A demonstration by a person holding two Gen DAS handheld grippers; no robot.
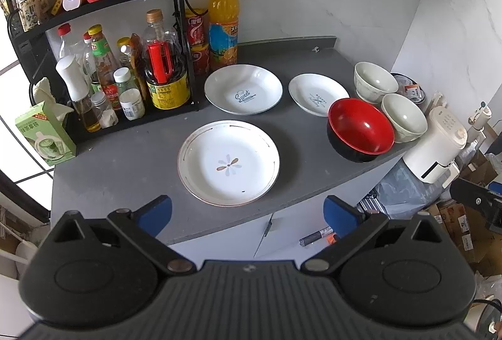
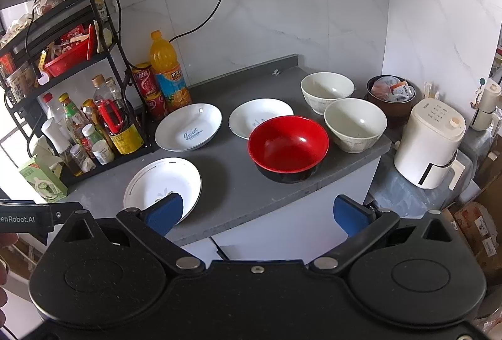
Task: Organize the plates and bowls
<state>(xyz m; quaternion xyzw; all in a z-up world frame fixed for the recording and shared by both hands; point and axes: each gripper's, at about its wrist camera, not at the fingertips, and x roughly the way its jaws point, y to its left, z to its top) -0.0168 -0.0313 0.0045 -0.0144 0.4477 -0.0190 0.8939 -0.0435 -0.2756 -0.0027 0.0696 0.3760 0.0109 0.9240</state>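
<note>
Gleaming red bowl (image 2: 288,148) beside white plates (image 1: 243,89).

The right gripper (image 2: 255,211) hangs in front of the counter (image 2: 238,183), jaws spread wide with nothing between them, its blue pads (image 2: 166,213) over the front edge. A flower-patterned plate (image 2: 169,180) lies near the front left, partly behind the left pad. Behind it sits a plate marked "Sweet" (image 2: 188,126), and beside that a smaller white plate (image 2: 248,117), its near rim hidden by a red bowl (image 2: 288,145). Two pale bowls (image 2: 354,123) stand close together toward the right edge. An orange juice bottle (image 2: 168,70) stands at the back left beside a condiment rack (image 2: 94,64). A white appliance (image 2: 429,142) stands beyond the right edge.
</note>
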